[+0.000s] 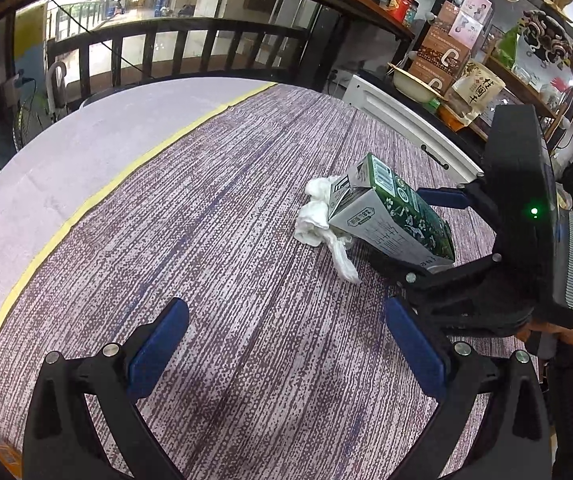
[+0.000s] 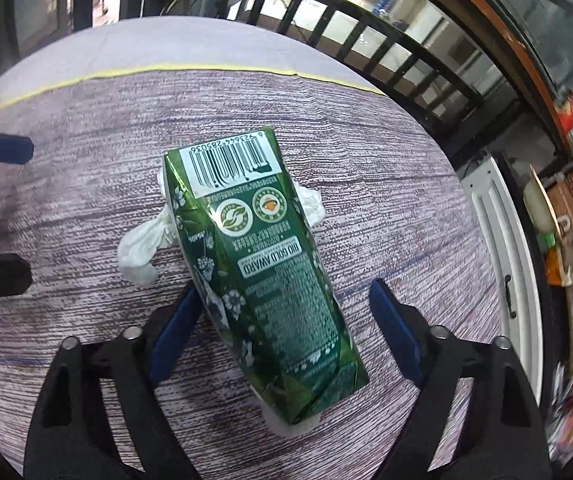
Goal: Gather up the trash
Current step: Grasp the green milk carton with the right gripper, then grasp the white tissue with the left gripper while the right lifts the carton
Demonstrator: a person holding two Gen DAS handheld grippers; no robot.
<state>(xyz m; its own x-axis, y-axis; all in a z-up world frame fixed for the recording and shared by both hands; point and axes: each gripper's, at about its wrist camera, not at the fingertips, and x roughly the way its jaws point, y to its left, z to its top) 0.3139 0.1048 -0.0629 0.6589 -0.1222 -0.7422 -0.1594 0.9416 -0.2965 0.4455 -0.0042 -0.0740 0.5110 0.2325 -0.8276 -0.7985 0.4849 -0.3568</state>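
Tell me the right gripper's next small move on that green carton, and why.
Probably close the right gripper on the green carton. The carton lies between its open blue pads, one pad close by it, the other clear, with the crumpled tissue beyond, outside the jaws.

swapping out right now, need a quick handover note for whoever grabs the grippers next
Right gripper: jaws open around the green carton; one pad looks to be at its side, the other apart from it. Not gripped yet.
Left gripper: open, empty, over bare tablecloth.
Carton lies tilted, its far end propped on the crumpled white tissue, mid-table.
Done: nothing collected yet. No bin in view.
Left: close on the carton, bin it, then take the tissue.
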